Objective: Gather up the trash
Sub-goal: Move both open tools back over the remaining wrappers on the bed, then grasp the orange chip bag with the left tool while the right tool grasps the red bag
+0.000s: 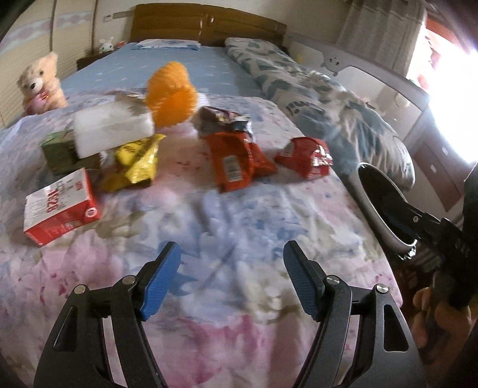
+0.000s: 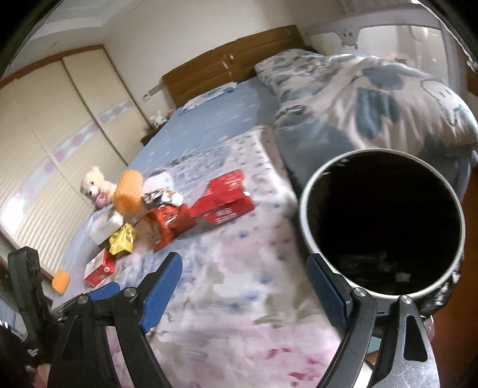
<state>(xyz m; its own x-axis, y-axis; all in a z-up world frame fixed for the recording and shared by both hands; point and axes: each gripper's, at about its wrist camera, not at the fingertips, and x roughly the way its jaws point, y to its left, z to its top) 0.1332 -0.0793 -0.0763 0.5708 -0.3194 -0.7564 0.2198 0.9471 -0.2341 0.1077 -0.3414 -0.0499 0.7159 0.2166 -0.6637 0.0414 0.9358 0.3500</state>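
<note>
Trash lies on the flowered bedspread [image 1: 227,226]: a red and white carton [image 1: 61,207], a yellow wrapper [image 1: 134,162], a long orange-red snack bag [image 1: 236,152], a red bag [image 1: 304,156], a white foam block [image 1: 112,125] on a green box [image 1: 59,150]. My left gripper [image 1: 231,279] is open and empty, low over the bedspread in front of the trash. My right gripper [image 2: 245,289] is open over the bed's near corner. A grey-rimmed, black-lined bin [image 2: 382,226] sits by its right finger; the bin [image 1: 385,206] also shows in the left wrist view.
An orange plush toy [image 1: 171,91] and a cream teddy bear [image 1: 40,82] sit behind the trash. A rolled blue-patterned quilt [image 1: 328,98] lies along the bed's right side. A wooden headboard [image 1: 209,22] is far back; wardrobe doors [image 2: 50,125] stand on the left.
</note>
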